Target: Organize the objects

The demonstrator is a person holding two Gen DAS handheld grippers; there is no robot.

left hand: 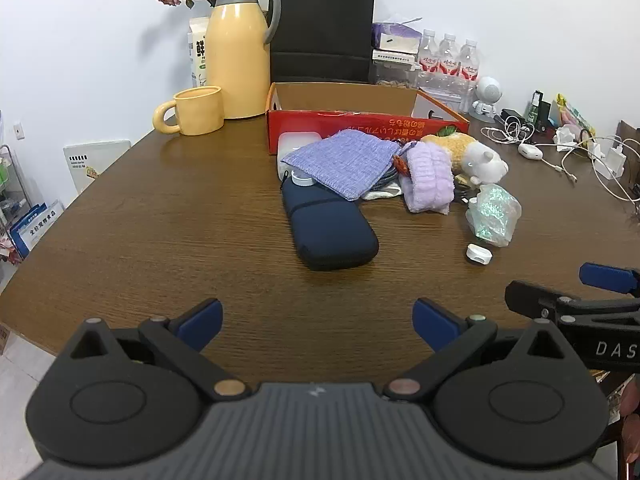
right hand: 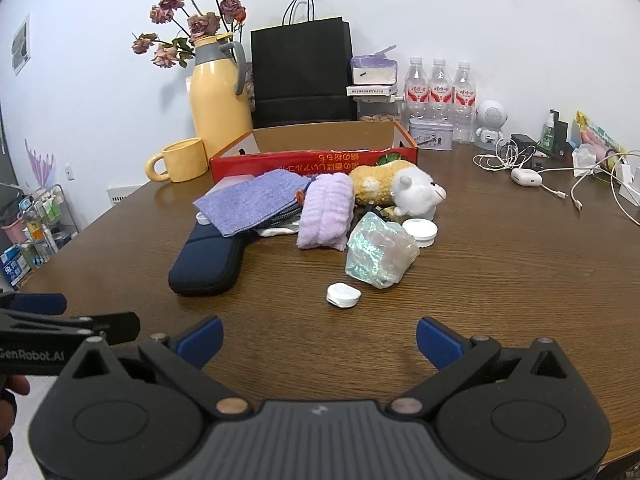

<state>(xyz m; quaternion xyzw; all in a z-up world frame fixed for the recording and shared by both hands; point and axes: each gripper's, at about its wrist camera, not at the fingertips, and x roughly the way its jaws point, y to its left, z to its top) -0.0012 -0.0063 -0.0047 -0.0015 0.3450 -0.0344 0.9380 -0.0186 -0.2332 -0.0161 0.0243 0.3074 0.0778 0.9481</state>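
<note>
**Two grippers wide, nothing picked yet**

Both the left gripper (left hand: 318, 322) and right gripper (right hand: 319, 338) hang empty with jaws wide over the table (left hand: 160, 220). Sorting looks unstarted: the pile lies in front of the red box (right hand: 316, 160). The nearest large item, the navy case (left hand: 328, 228), points its long axis toward the grippers, far end under the purple cloth (left hand: 340, 160). A likely next move is closing across its narrow width.

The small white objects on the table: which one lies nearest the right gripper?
The small white oval case, alone on bare wood before the right gripper; the round white jar sits farther back.
</note>
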